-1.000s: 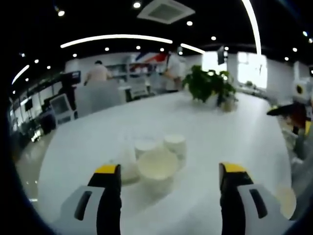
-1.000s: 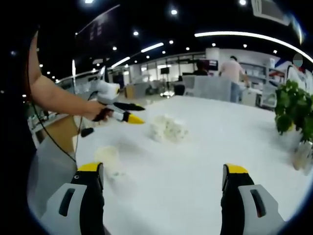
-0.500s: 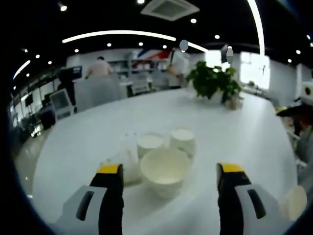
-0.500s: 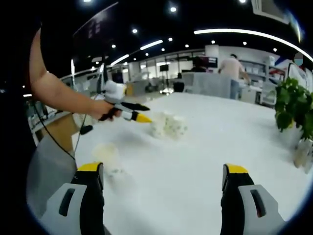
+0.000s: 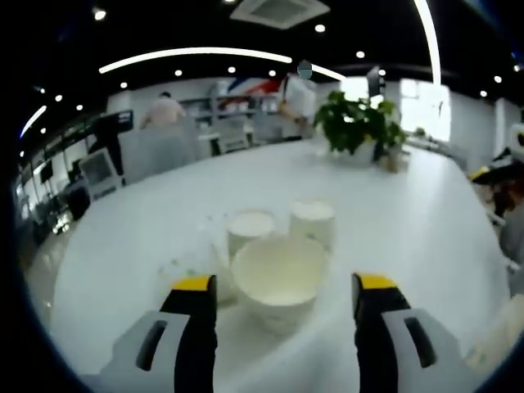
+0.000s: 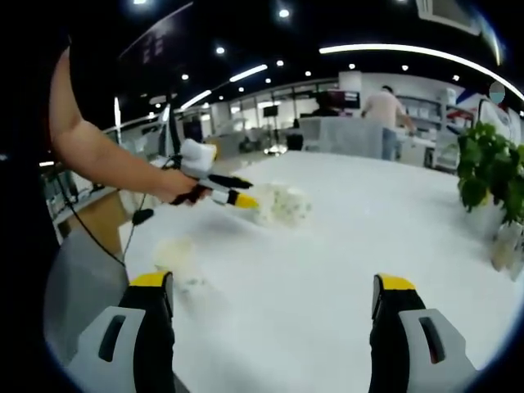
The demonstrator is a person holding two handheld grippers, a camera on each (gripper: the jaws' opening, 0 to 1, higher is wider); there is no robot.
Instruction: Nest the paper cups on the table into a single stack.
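Observation:
A cluster of white paper cups stands on the white table. The nearest, widest cup opens toward me just beyond my left gripper, whose yellow-tipped jaws stand open either side of it without touching. Two upright cups sit behind it. In the right gripper view the same cluster lies at the tips of the left gripper, held by a hand. A lone cup stands nearer, left of my right gripper, which is open and holds nothing.
A potted plant stands at the table's far side. A blurred pale cup sits at the lower right of the left gripper view. People and desks fill the room behind. The person's arm reaches in from the left.
The left gripper has moved forward to the cup cluster, so the cups look larger and the nearest one now sits between its tips. The right gripper has hardly moved.

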